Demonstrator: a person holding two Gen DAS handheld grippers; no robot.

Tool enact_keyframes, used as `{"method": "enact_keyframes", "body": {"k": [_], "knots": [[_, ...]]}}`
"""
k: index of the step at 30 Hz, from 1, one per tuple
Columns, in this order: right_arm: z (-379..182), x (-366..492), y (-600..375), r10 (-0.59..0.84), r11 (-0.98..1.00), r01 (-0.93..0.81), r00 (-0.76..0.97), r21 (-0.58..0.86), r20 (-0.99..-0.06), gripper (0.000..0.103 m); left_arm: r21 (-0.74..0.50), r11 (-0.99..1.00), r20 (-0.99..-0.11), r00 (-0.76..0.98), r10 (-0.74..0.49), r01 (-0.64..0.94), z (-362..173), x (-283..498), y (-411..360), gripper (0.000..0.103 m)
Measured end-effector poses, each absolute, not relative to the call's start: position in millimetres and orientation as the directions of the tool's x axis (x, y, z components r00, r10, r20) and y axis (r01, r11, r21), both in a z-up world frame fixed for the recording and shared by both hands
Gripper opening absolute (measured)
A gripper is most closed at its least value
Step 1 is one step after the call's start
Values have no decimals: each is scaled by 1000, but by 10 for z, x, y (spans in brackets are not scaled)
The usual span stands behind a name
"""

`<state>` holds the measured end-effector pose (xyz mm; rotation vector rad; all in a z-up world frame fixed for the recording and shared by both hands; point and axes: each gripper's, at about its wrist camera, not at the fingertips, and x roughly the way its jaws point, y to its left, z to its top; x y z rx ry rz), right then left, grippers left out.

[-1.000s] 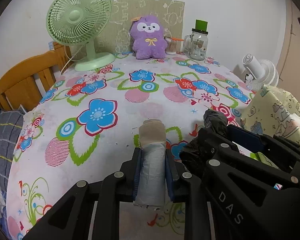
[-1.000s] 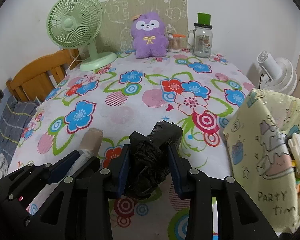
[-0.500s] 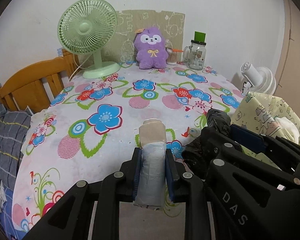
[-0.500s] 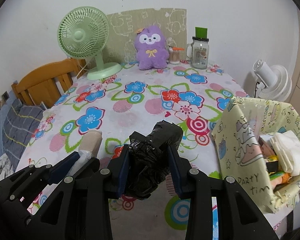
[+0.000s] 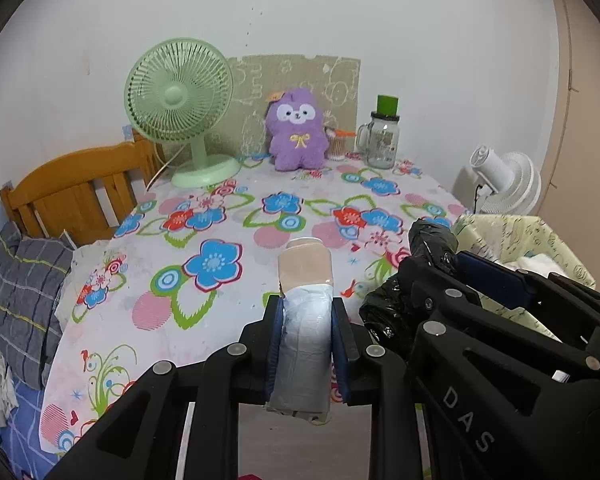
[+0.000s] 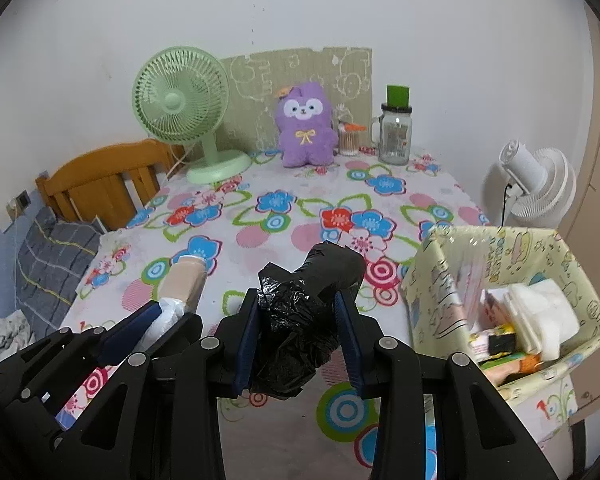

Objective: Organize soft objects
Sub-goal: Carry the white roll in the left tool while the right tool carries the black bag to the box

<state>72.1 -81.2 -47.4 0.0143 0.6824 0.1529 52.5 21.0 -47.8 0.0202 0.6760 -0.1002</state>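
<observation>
From the left wrist, the left claw (image 5: 306,344) clamps one pale grey roll of bags (image 5: 303,336), its beige end sticking out toward 12 o'clock, above the near edge of the flowered worktop (image 5: 260,216). At 3 o'clock the right claw (image 5: 432,280) grips one black roll of bags (image 5: 430,240). At the far edge stand one green fan (image 5: 180,100), one purple plush toy (image 5: 296,130), one small pot of cotton swabs (image 5: 336,146) and one glass jar (image 5: 382,140) with a green top. One white fan (image 5: 504,178) sits off the worktop at 2 o'clock, and one wooden chair (image 5: 72,196) at 10 o'clock.

From the right wrist, the right claw (image 6: 300,328) is shut on the crumpled black roll of bags (image 6: 300,320), held over the worktop's (image 6: 300,208) near edge. The left claw (image 6: 148,320) at 9 o'clock holds the pale roll (image 6: 180,288). One patterned box (image 6: 432,292) stands at 3 o'clock, just beside the worktop, with tissues and small packets inside; how many I cannot tell.
</observation>
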Motion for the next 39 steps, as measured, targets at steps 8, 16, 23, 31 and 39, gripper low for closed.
{"method": "enact_keyframes", "body": {"k": [8, 16, 23, 31, 39], "knots": [[-272, 662, -983, 148, 988, -139, 781, 61, -606, 41, -24, 990, -606, 785, -127, 142, -290, 465, 26, 22], [-75, 604, -1238, 144, 989, -138, 807, 56, -573, 41, -13, 986, -581, 801, -143, 166, -103, 427, -244, 22], [21, 596, -1519, 128, 991, -127, 818, 40, -561, 41, -24, 982, -566, 807, -169, 189, -30, 434, -491, 22], [49, 613, -1853, 103, 994, -97, 826, 41, -554, 41, -26, 974, -563, 802, -201, 226, -7, 486, -823, 22], [35, 684, -2176, 78, 997, -60, 828, 50, -555, 41, -16, 963, -562, 794, -231, 269, -7, 572, -1145, 22]]}}
